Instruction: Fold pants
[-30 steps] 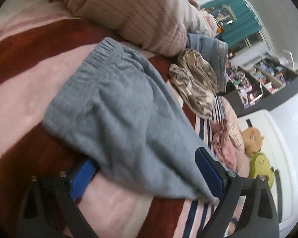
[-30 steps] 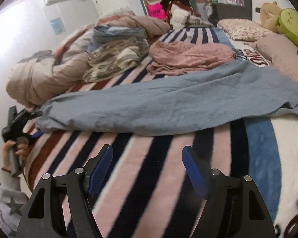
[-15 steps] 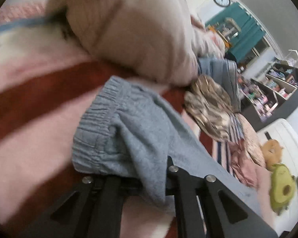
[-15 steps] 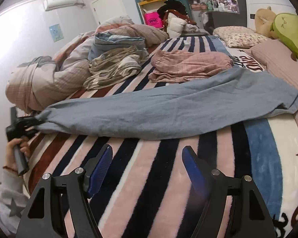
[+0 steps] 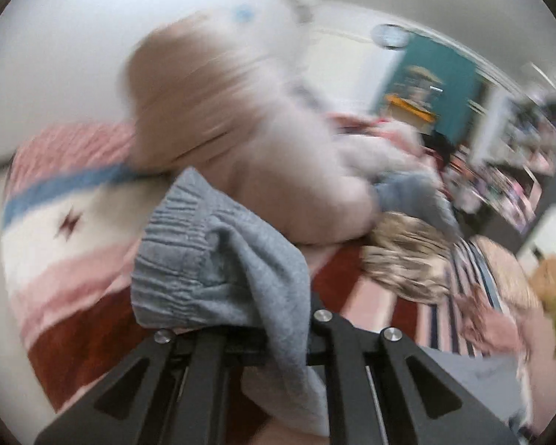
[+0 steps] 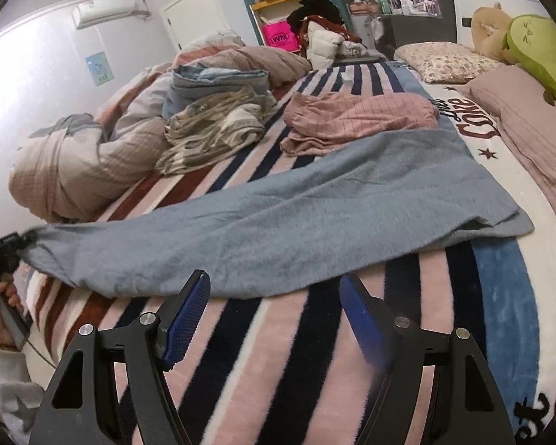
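The grey-blue pants [image 6: 296,215] lie stretched across the striped bed blanket [image 6: 263,363], waistband at the left, leg ends at the right. My left gripper [image 5: 263,337] is shut on the pants' elastic waistband [image 5: 181,259], which bunches up over the closed fingers; it also shows in the right wrist view [image 6: 7,256], held at the bed's left edge. My right gripper [image 6: 274,311] is open and empty, just in front of the pants' near edge around the middle of the legs.
A rolled pink duvet [image 6: 74,170] lies at the left, with a beige patterned garment [image 6: 211,129], a folded blue one [image 6: 218,78] and pink checked pants [image 6: 359,118] behind. Pillows [image 6: 448,61] and plush toys [image 6: 537,55] are at the right.
My left gripper has closed on the waistband and lifted it, tilting upward. The pants have been drawn out straighter to the left. My right gripper has come closer to the pants' near edge.
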Demonstrator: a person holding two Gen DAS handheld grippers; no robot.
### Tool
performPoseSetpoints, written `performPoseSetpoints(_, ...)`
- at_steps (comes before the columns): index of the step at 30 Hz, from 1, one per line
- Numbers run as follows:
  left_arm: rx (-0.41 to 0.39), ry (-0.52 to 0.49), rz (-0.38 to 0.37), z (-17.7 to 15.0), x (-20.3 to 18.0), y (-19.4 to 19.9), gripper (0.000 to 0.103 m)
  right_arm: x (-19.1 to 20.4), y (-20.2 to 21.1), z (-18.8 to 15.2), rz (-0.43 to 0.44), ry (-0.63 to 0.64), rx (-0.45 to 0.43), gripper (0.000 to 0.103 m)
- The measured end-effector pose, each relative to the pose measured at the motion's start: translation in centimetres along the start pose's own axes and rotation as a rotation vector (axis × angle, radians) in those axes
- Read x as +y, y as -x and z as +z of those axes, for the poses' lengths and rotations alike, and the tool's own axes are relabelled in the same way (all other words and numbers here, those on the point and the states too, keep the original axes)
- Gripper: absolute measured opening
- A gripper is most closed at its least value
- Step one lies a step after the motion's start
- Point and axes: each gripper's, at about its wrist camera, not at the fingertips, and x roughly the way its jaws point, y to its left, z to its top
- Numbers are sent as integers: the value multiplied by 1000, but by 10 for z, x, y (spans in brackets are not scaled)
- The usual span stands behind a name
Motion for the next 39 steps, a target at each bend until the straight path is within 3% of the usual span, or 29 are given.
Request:
performPoseSetpoints(3,-1,-103,-128,0,-55,1,6,-3,5,2,-1,16,-11,69)
performPoseSetpoints(6,58,-210,-255,-16,-115,-10,6,-11,12,4,-4,24,-23,69)
performPoseSetpoints(11,245,-345,-443,-71,-205,-40,6,-32,18,5,24,20,-35,69)
performPoseSetpoints(14,362,-407,-500,-106,-238,-57,6,-42,16,3,41,38,-34,69)
performPoseSetpoints(16,424,-439,-492,-124,-249,-67,7,-46,12,2,40,45,-27,69)
performPoseSetpoints(18,489,-474,-488,-135,-253,-75,17,-50,7,1,42,40,-15,69)
performPoseSetpoints(20,530,-487,-511,-140,-255,-74,35,-52,2,1,53,28,-1,69)
performPoseSetpoints(22,501,-485,-556,-138,-254,-61,78,-51,-4,0,67,14,12,69)
performPoseSetpoints(23,460,-480,-578,-132,-250,-48,83,-48,-7,1,74,13,18,69)
performPoseSetpoints(27,372,-458,-618,-100,-224,-13,86,-28,-15,5,110,26,26,73)
performPoseSetpoints(29,332,-462,-584,-85,-207,-2,92,-11,-22,10,139,35,24,76)
performPoseSetpoints(32,290,-464,-491,-75,-175,6,93,13,-35,16,175,53,30,82)
performPoseSetpoints(36,347,-440,-387,-79,-132,-8,93,38,-77,29,135,65,78,82)
performPoseSetpoints(39,446,-409,-428,-93,-114,-25,93,51,-110,38,124,66,94,82)
